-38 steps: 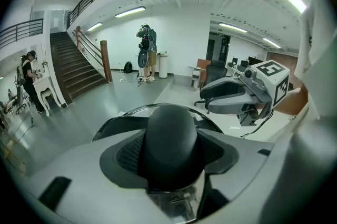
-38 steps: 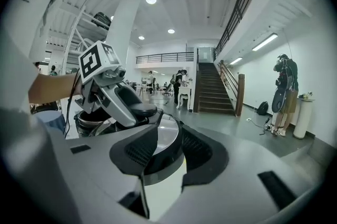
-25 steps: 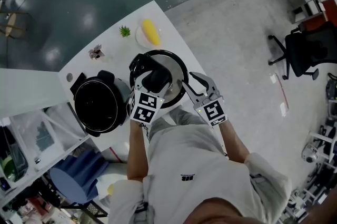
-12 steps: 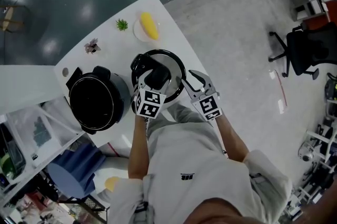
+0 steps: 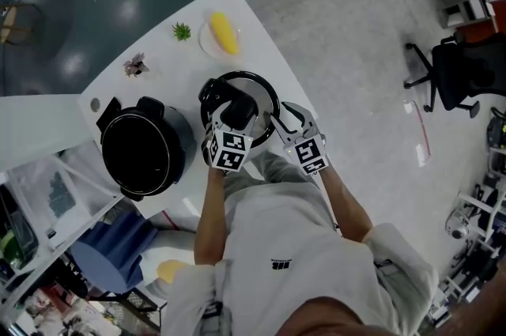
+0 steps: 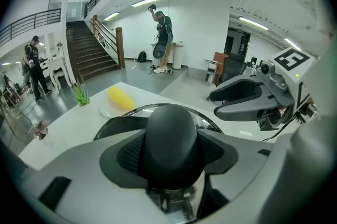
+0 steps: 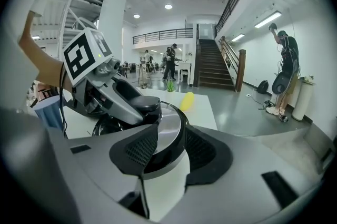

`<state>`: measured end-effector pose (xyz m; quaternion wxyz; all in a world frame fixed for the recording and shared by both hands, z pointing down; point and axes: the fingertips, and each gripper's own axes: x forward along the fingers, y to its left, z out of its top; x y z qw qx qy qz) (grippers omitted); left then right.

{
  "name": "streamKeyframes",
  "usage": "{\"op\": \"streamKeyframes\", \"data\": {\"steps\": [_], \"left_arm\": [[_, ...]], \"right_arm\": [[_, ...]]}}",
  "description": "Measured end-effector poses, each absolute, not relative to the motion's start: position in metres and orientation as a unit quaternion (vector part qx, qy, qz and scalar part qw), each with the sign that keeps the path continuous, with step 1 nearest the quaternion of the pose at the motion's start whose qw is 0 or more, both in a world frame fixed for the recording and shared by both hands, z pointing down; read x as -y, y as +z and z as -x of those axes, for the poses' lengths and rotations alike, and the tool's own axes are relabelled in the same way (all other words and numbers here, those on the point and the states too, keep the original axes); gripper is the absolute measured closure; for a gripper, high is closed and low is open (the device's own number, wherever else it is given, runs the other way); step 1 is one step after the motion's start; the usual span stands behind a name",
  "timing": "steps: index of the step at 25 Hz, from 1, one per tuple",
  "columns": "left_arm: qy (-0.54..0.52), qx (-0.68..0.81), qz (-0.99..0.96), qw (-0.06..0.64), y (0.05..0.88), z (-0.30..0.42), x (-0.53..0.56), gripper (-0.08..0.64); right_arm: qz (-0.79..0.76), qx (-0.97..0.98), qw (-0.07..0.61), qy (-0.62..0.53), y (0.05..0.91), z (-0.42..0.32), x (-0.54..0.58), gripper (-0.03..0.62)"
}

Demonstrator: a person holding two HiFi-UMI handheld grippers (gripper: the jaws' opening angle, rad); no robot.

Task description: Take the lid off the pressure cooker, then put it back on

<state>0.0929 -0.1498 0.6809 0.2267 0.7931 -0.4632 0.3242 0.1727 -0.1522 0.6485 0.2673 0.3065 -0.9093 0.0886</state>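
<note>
The round lid (image 5: 254, 93), shiny with a black rim, sits level over the white table's (image 5: 170, 77) near right corner. My left gripper (image 5: 236, 119) is shut on its black knob (image 6: 171, 136), with a pad (image 6: 129, 154) pressed on each side. My right gripper (image 5: 277, 123) is shut on the lid's right rim (image 7: 168, 130), which passes between its pads (image 7: 138, 152). The open black pressure cooker pot (image 5: 146, 152) stands to the lid's left, apart from it. I cannot tell whether the lid touches the table.
A yellow corn cob (image 5: 224, 32) lies on a small plate at the table's far side, with a green sprig (image 5: 181, 31) and a small flower (image 5: 136, 66) to its left. A black office chair (image 5: 466, 69) stands at the right; shelves and a blue bin (image 5: 118, 263) are at lower left.
Both grippers have sunk together with the lid toward the table. Their holds on the knob and the rim look the same.
</note>
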Motion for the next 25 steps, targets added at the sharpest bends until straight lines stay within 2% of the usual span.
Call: {"op": "streamKeyframes", "data": {"steps": [25], "left_arm": [[0.326, 0.455, -0.796, 0.23, 0.72, -0.102, 0.146, 0.27]], "right_arm": [[-0.331, 0.893, 0.286, 0.103, 0.675, -0.19, 0.14, 0.439]]}}
